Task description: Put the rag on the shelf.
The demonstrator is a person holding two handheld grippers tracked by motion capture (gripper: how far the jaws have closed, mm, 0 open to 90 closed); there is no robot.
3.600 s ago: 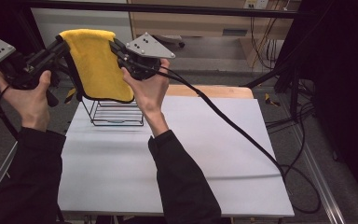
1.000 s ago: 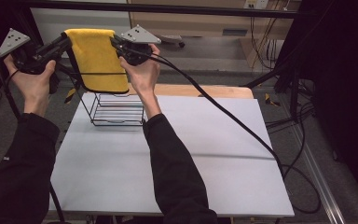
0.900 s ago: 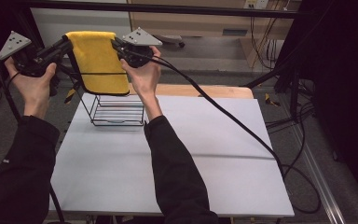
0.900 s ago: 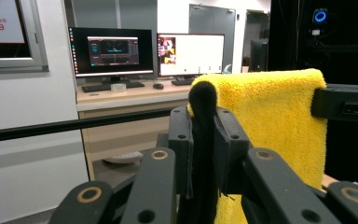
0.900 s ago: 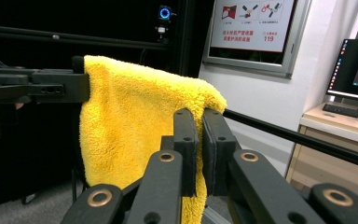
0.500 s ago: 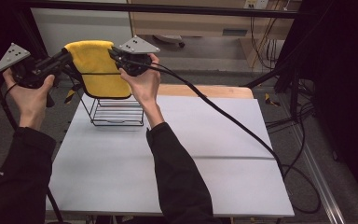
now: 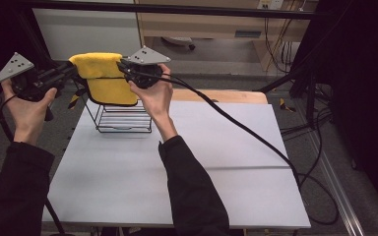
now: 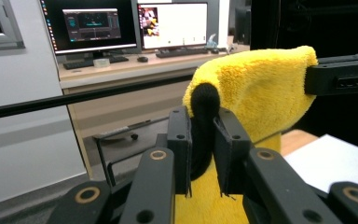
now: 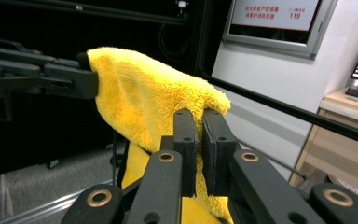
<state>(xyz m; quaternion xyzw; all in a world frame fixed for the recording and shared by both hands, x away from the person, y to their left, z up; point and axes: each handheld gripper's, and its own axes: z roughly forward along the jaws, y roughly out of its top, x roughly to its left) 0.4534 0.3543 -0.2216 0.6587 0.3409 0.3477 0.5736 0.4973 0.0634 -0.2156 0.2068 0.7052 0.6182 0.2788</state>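
Jaws on both your grippers are clamped on the yellow cloth [image 7: 104,78]: left gripper [image 8: 202,140] pinches its black-trimmed edge, right gripper [image 9: 199,144] bites the opposite corner. You hold the cloth up in the air, stretched between them, top folded over, lower part hanging.

Nearest you, the white table [image 7: 177,172] is bare across its front and right side, so open room there. Farther out, the black wire rack [image 7: 124,117] stands at the table's far-left corner, right under the hanging cloth; whether the cloth touches the rack, cannot tell. A wooden board [image 7: 226,96] lies along the far edge.

Left gripper view alone shows two lit monitors [image 8: 135,23] on a desk beyond a black bar. Right gripper view shows a wall screen [image 9: 275,18], plus your left gripper farther off gripping the far end. Cloth is fluffy, bright yellow, with a dark hem.
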